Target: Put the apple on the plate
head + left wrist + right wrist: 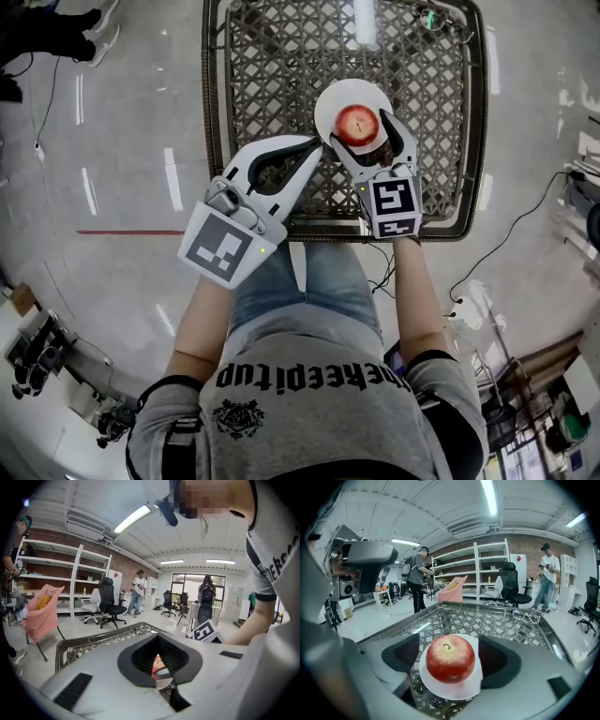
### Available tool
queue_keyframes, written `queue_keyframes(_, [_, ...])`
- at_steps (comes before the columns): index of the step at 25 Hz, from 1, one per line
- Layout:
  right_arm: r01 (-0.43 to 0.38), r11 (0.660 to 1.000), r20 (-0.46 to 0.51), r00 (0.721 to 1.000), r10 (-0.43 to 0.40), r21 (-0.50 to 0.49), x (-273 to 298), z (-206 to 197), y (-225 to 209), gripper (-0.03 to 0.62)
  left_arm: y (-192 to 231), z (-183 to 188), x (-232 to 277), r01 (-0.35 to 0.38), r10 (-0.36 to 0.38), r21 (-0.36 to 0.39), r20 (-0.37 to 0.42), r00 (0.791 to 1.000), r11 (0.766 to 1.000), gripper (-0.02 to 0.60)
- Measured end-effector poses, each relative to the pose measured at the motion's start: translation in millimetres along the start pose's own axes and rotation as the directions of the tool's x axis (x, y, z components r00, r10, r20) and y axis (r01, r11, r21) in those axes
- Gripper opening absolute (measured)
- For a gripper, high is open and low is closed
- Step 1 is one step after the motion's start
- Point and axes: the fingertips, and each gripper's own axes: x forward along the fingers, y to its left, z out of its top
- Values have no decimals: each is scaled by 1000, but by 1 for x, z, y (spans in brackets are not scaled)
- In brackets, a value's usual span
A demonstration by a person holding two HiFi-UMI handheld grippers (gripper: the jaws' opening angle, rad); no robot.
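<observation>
On the plate (pixel 330 101), the apple (pixel 356 124) sat between the spread right claw (pixel 362 131), which should back off straight without nudging it, while beside the plate the left claw (pixel 317 144) was pressed together.

Glossy-skinned apple (pixel 450 664), smooth white plate (pixel 440 693), table (pixel 501 620) of woven lattice under shiny glass.

Bright, even indoor light from ceiling tubes (pixel 490 496), with streaky glare on the shiny floor (pixel 173 178) and glass tabletop (pixel 281 75). Both gripper views have heavy fisheye bending and dark corners. The apple (pixel 450 658) looks crisp and shadows are soft.
</observation>
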Motion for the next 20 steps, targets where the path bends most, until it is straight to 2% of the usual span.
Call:
queue_keyframes(5, [45, 999, 61, 997, -46, 27, -20, 24, 5, 416, -4, 7, -9, 38, -39, 21, 7, 999, 999, 8])
queue_keyframes(7, [36, 998, 76, 996, -39, 47, -30, 33, 11, 367, -7, 11, -12, 55, -55, 28, 6, 998, 998, 8])
queue_keyframes(9, [38, 997, 99, 994, -44, 61, -42, 44, 17, 356, -10, 16, -16, 79, -80, 42, 9, 997, 996, 8])
queue_keyframes(11, [56, 996, 130, 989, -65, 70, -57, 55, 23, 276, -14, 23, -20, 106, -107, 66, 14, 994, 992, 8])
queue_keyframes(20, [87, 988, 230, 966, -116, 130, -107, 88, 51, 64, -33, 45, -44, 178, -184, 133, 31, 982, 975, 8])
